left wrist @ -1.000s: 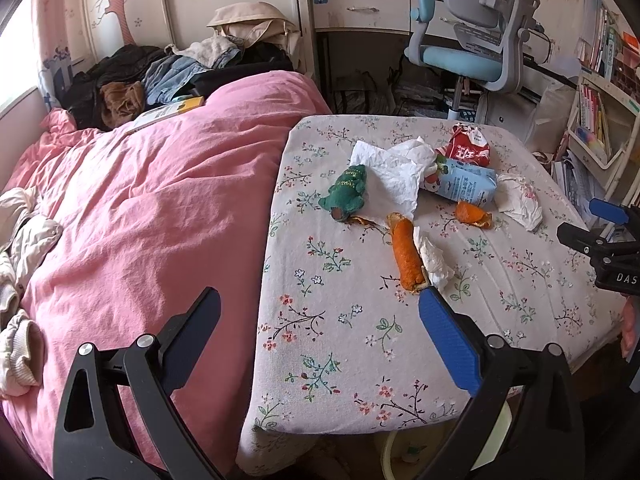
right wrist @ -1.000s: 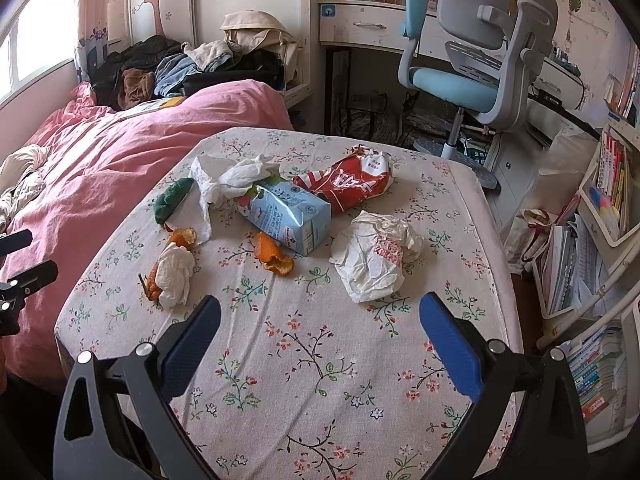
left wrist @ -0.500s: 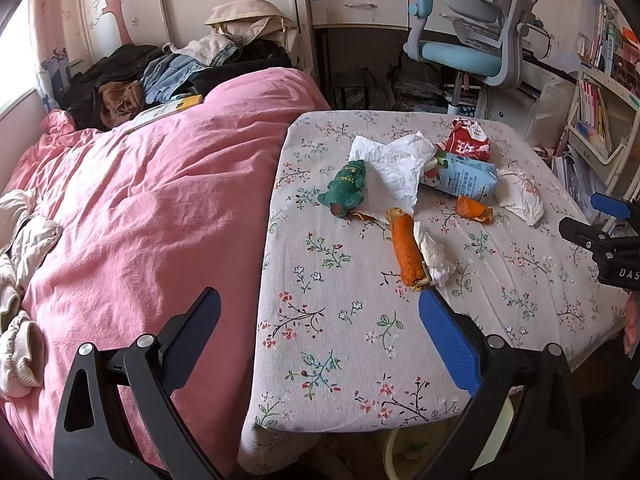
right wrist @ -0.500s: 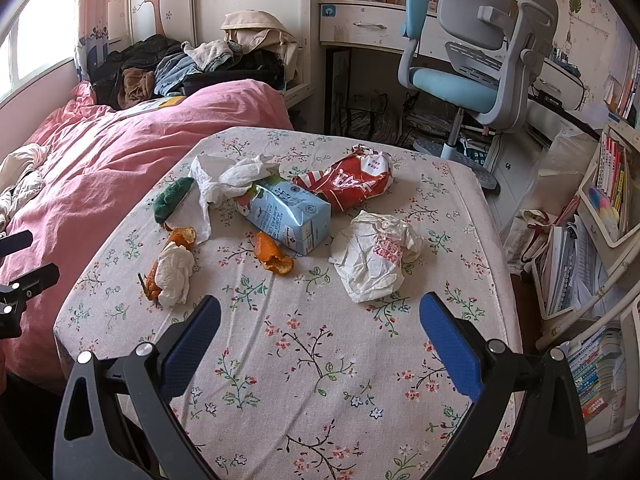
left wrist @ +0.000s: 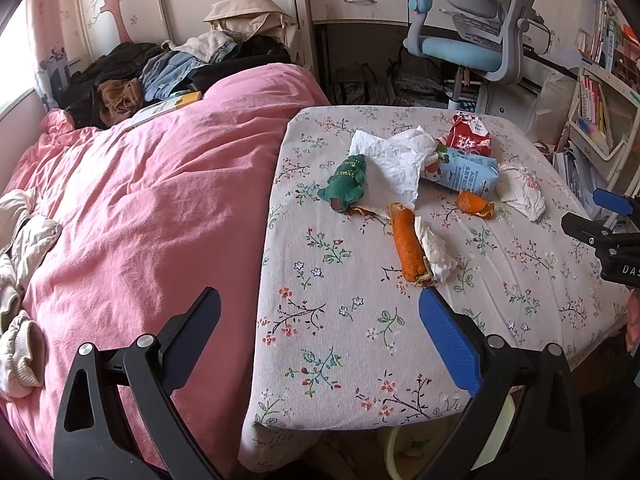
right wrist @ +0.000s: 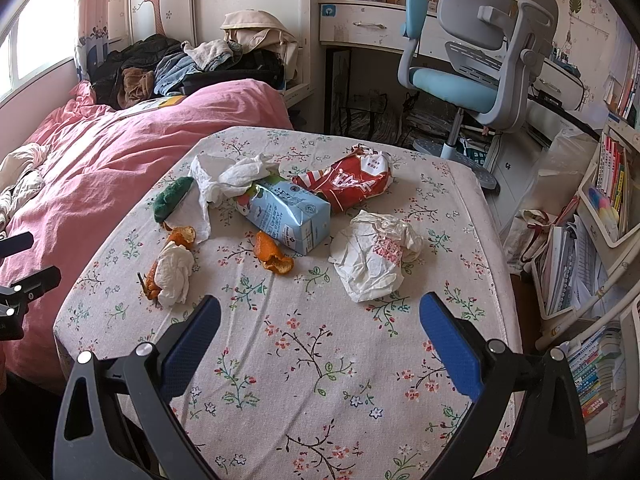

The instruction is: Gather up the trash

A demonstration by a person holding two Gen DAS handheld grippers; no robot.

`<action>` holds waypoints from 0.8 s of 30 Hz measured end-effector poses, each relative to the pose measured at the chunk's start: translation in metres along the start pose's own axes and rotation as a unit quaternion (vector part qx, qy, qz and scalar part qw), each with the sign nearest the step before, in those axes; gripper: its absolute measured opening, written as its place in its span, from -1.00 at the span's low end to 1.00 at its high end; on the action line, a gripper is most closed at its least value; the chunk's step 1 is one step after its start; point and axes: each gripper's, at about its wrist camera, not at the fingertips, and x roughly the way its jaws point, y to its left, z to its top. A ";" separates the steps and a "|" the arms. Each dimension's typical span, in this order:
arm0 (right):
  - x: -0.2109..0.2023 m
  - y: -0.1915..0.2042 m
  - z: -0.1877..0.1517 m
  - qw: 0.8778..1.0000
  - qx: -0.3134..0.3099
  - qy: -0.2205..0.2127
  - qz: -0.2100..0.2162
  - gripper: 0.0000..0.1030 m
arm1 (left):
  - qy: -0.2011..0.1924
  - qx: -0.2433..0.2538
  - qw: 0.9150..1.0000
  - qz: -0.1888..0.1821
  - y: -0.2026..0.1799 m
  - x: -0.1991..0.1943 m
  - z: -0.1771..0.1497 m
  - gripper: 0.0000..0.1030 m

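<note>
Trash lies on the floral tablecloth (right wrist: 320, 344): a blue milk carton (right wrist: 290, 214), a red snack bag (right wrist: 348, 180), a crumpled white wrapper (right wrist: 374, 256), white tissues (right wrist: 232, 178), orange peels (right wrist: 272, 254), a small tissue wad (right wrist: 174, 272) and a green wrapper (right wrist: 170, 198). The left wrist view shows the same carton (left wrist: 466, 174), long orange peel (left wrist: 408, 246) and green wrapper (left wrist: 346, 182). My right gripper (right wrist: 320, 336) is open over the table's near side, short of the trash. My left gripper (left wrist: 320, 332) is open at the table's left edge, empty.
A pink quilt (left wrist: 140, 208) covers the bed left of the table, with piled clothes (left wrist: 160, 72) at its head. A blue-grey office chair (right wrist: 476, 64) and desk stand behind. Bookshelves (right wrist: 608, 200) line the right. A pale bin rim (left wrist: 404, 448) shows below the table's front edge.
The left wrist view has shifted slightly, with the table and trash sitting a bit lower and more central. The right gripper has barely moved. Both stay open.
</note>
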 end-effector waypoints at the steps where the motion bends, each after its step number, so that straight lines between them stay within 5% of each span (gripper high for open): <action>1: 0.000 0.000 0.000 1.000 0.000 0.000 0.000 0.85 | 0.001 0.000 1.000 0.000 0.000 0.001 0.000 0.86; 18: 0.000 0.001 0.000 1.000 -0.003 0.001 -0.002 0.85 | 0.011 0.000 1.000 -0.001 0.000 0.003 0.000 0.86; 24: 0.001 0.001 -0.001 1.000 -0.002 0.004 -0.005 0.85 | 0.033 -0.058 0.997 -0.040 0.024 0.008 0.002 0.86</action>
